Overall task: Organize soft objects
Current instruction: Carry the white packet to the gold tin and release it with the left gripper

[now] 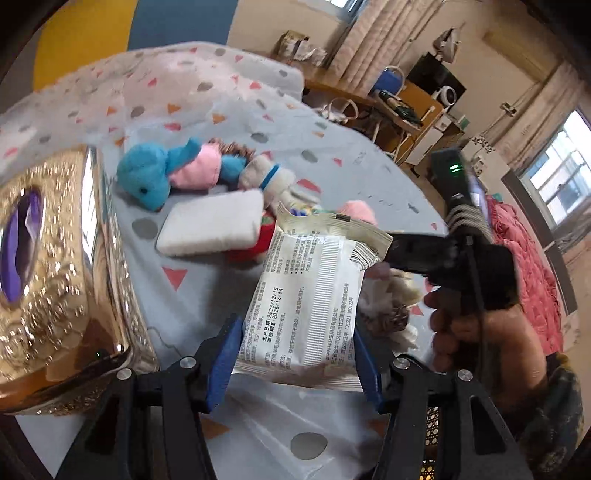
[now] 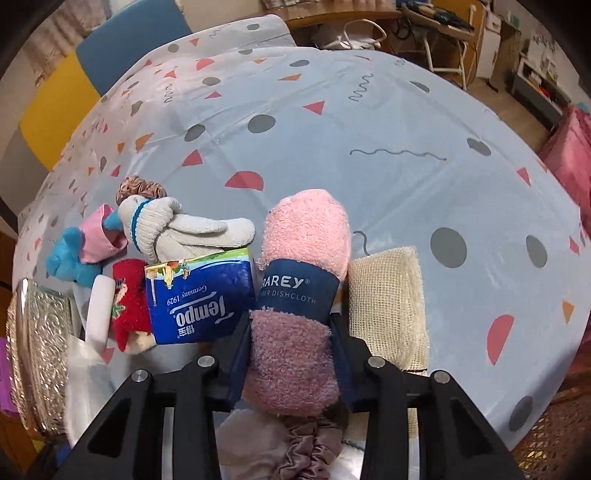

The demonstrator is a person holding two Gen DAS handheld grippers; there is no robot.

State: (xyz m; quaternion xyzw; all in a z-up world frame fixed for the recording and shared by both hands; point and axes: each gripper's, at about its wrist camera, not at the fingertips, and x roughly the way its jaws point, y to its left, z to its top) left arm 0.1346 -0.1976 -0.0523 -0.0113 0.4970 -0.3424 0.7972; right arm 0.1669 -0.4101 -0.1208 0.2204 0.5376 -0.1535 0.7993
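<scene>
Daylight enters through a window [image 1: 557,184] at right. A cluttered wooden desk [image 1: 402,99] stands beside beige curtains [image 1: 373,33] at upper right.

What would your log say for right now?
left gripper: holds white packet | right gripper: holds pink dishcloth | table: other soft items

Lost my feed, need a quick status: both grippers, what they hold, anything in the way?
Left gripper shut on white sachet. Right gripper shut on pink dishcloth roll. Tempo tissue pack and mesh sponge crowd the roll.
</scene>
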